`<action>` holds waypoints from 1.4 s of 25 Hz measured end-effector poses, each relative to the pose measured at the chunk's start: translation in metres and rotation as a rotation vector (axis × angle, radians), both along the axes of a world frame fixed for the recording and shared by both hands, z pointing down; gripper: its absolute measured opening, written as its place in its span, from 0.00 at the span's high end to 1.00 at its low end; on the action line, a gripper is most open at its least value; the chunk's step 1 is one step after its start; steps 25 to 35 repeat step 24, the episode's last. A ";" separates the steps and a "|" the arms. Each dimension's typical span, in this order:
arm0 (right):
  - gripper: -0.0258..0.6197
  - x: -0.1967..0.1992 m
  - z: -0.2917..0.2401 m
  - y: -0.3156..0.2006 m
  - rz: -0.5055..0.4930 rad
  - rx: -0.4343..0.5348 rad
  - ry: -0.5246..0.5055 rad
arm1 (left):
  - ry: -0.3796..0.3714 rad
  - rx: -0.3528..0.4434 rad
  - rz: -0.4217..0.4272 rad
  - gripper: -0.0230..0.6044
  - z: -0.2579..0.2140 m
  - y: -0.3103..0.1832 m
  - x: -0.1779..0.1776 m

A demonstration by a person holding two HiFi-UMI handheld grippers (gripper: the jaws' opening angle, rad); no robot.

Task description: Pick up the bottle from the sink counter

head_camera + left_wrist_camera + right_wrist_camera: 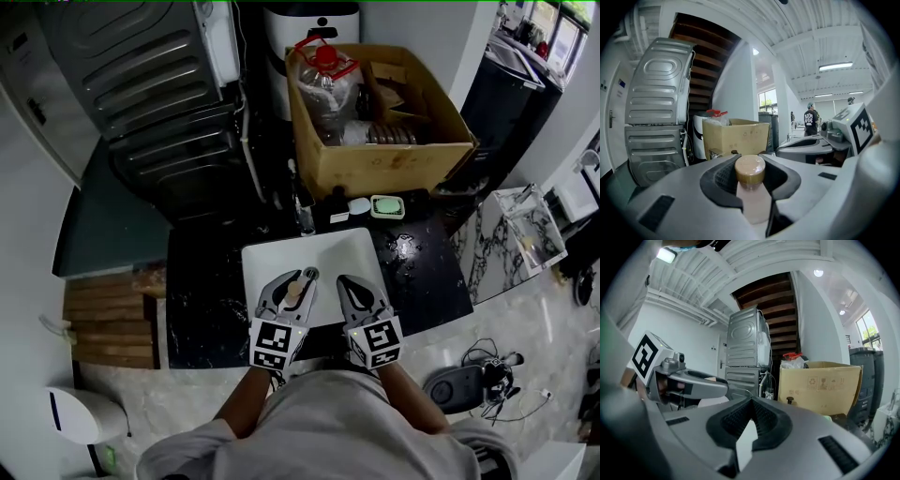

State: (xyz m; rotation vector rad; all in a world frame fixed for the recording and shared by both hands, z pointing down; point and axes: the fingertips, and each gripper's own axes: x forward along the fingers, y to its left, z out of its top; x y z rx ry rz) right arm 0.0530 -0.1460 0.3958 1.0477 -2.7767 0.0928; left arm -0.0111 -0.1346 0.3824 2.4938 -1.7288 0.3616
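A small pale bottle with a tan cap (pixel 750 169) stands upright between the jaws of my left gripper (pixel 751 180), whose dark pads press on its neck. From the head view the bottle (pixel 297 291) shows inside the left gripper (pixel 298 279), held over the near part of the white sink basin (pixel 323 251). Beside it on the right, my right gripper (pixel 350 283) hovers over the same basin. Its pads meet at the tips with nothing between them (pixel 750 414). The left gripper's body (pixel 684 383) shows at the left of the right gripper view.
The basin sits in a black counter (pixel 427 281) with a faucet (pixel 305 217) and a green soap dish (pixel 386 206) behind it. Farther back stand a cardboard box (pixel 394 155) holding a red-capped jug (pixel 324 64) and a washing machine (pixel 141 84). A person (pixel 811 123) stands far off.
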 end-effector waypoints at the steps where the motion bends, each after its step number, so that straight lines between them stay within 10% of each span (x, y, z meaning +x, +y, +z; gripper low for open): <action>1: 0.95 -0.001 -0.001 0.000 0.000 0.007 0.008 | -0.001 0.001 -0.002 0.78 -0.001 0.000 -0.001; 35: 0.95 0.000 0.006 -0.016 -0.015 -0.001 0.032 | 0.017 0.003 -0.029 0.78 0.001 -0.013 0.000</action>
